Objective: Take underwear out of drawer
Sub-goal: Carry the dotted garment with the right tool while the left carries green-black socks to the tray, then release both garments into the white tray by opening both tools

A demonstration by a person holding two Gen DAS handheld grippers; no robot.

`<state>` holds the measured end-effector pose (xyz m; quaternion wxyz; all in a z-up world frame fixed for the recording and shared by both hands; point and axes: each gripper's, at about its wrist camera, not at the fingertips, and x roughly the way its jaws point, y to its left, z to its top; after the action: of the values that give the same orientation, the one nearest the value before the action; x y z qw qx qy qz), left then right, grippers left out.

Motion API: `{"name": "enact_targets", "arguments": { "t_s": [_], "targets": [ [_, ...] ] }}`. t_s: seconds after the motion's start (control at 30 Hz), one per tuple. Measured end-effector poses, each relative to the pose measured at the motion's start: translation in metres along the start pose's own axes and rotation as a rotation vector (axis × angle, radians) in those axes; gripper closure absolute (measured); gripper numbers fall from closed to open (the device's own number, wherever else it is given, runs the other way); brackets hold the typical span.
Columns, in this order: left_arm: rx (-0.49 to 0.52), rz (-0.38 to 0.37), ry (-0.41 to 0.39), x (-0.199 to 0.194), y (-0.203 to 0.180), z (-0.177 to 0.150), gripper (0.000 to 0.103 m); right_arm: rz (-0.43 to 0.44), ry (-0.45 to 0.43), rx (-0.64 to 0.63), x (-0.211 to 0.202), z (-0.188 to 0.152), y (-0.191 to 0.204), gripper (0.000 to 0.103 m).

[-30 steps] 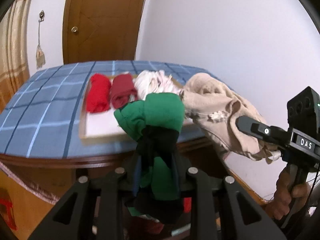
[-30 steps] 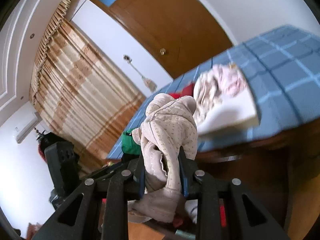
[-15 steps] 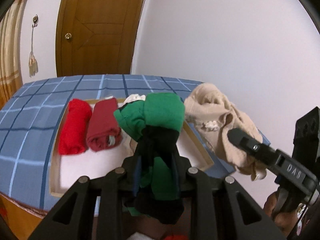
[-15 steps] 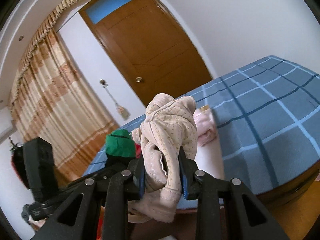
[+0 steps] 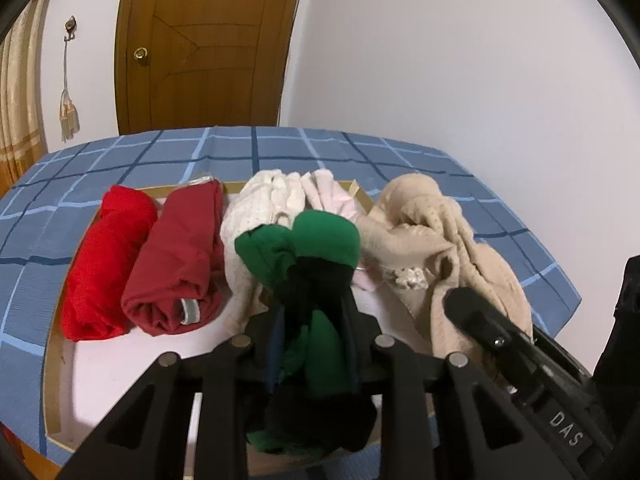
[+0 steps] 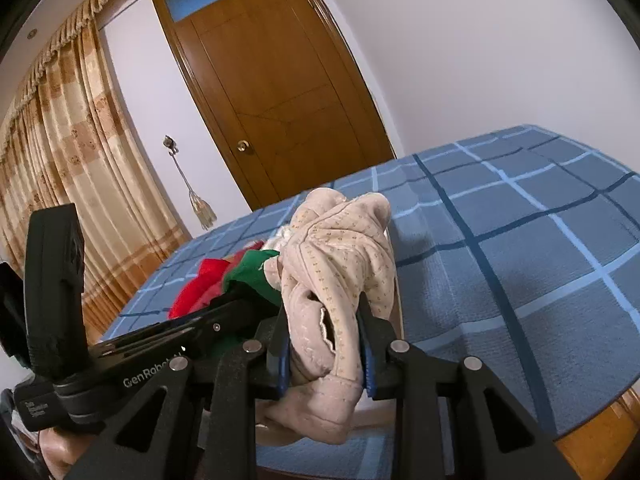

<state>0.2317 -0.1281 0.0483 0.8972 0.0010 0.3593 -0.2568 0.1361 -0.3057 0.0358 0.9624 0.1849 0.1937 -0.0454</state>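
Green fabric with black trim, a bunched pair of underwear (image 5: 320,240), is pinched between the closed jaws of the left tool (image 5: 312,344) and is held above the near part of a shallow tray (image 5: 54,364). A second piece, beige underwear (image 6: 340,264) dotted with a small print, is clamped in the right tool (image 6: 326,344); its upper part is bunched above the jaws and a hem is hung below them. Both pieces are carried side by side, the beige one to the right of the green one, and in the left wrist view the beige cloth is seen draped over the right edge of the tray. Inside the tray a bright red roll (image 5: 106,264) is laid at the left, a dark red roll (image 5: 176,268) touching it, then a cream bundle (image 5: 256,216) and a pale pink piece (image 5: 332,196) further right. The tray is set on a bed covered with a blue checked cover (image 6: 540,248). Behind the bed a brown wooden door (image 6: 276,100) with a round knob is seen in a white wall (image 5: 460,60). A tassel (image 5: 69,116) is hung from a hook on the wall to the left of the door, and a beige patterned curtain (image 6: 64,152) is hung beyond it.
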Motion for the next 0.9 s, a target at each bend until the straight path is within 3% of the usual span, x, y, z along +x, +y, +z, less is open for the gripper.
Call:
{"name": "enact_targets", "arguments": {
  "t_s": [0.57,0.67,0.73,0.9],
  "targets": [
    [0.012,0.038,0.003,0.029,0.000,-0.006,0.080,-0.032,0.069,-0.010,0.031,-0.014,-0.008,0.073],
    [0.026,0.056,0.000,0.032,-0.001,-0.008,0.073,-0.035,0.073,-0.021,0.032,-0.014,-0.007,0.073],
    [0.042,0.078,0.001,0.034,-0.002,-0.010,0.062,-0.031,0.081,-0.024,0.031,-0.015,-0.007,0.073],
    [0.061,0.118,0.025,0.033,-0.003,-0.013,0.024,-0.012,0.107,-0.018,0.028,-0.013,-0.009,0.069]
  ]
}}
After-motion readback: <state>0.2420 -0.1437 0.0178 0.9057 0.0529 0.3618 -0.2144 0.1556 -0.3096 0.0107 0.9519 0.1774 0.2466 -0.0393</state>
